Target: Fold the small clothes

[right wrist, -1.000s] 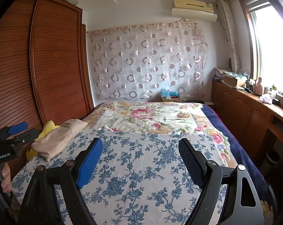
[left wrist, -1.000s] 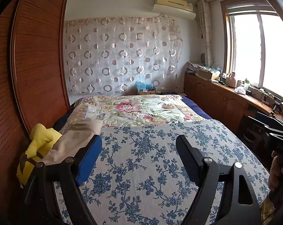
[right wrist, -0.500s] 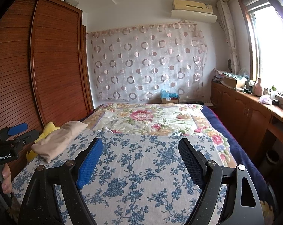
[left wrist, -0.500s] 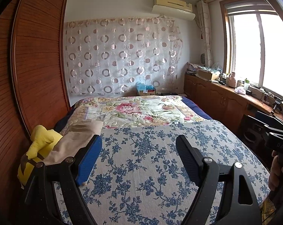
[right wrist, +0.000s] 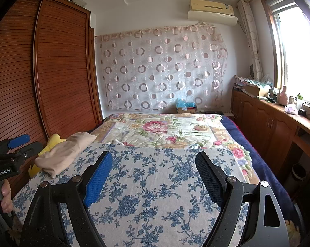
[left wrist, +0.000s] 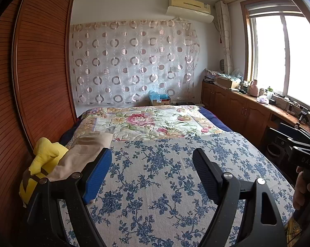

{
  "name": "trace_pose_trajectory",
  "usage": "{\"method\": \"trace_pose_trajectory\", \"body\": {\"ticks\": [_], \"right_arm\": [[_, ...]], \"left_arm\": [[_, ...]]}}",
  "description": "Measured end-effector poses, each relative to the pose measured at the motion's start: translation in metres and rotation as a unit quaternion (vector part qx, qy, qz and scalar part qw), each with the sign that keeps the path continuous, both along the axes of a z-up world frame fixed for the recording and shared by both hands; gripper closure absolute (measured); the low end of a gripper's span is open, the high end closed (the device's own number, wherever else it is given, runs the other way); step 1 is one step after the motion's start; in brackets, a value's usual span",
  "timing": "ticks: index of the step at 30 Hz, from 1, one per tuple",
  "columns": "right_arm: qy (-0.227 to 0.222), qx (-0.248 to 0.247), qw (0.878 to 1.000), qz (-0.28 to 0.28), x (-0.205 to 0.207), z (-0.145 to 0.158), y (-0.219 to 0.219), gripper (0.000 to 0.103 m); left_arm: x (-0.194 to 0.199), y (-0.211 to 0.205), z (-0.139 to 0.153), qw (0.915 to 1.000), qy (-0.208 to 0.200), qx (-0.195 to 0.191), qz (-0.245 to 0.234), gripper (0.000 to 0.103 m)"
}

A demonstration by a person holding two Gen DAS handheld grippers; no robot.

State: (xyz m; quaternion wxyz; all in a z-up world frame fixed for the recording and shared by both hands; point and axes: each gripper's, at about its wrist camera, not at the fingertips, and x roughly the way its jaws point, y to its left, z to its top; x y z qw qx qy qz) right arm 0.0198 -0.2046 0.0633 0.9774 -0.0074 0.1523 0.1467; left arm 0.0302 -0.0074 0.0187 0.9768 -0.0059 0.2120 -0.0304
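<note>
A beige garment (left wrist: 79, 156) (right wrist: 62, 152) lies bunched at the left edge of the bed, on top of a yellow garment (left wrist: 44, 160) (right wrist: 52, 142). My left gripper (left wrist: 153, 154) hovers open over the blue-flowered sheet (left wrist: 159, 175), its left finger just right of the beige cloth, nothing between the fingers. My right gripper (right wrist: 154, 158) is open too, above the same sheet (right wrist: 150, 185), with the clothes off to its left. Each view shows the other gripper held by a hand at its edge.
A wooden slatted wardrobe (left wrist: 31, 82) runs along the bed's left side. A pink-flowered quilt (left wrist: 150, 123) covers the far half of the bed. A wooden cabinet (right wrist: 268, 123) with clutter stands under the window on the right.
</note>
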Motion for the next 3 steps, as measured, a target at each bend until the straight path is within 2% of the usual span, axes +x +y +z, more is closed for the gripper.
{"method": "trace_pose_trajectory", "body": {"ticks": [3], "right_arm": [[0.0, 0.0, 1.0, 0.0, 0.0, -0.0003, -0.0003, 0.019]], "left_arm": [[-0.0005, -0.0003, -0.001, 1.0, 0.0, 0.0, 0.0, 0.021]]}}
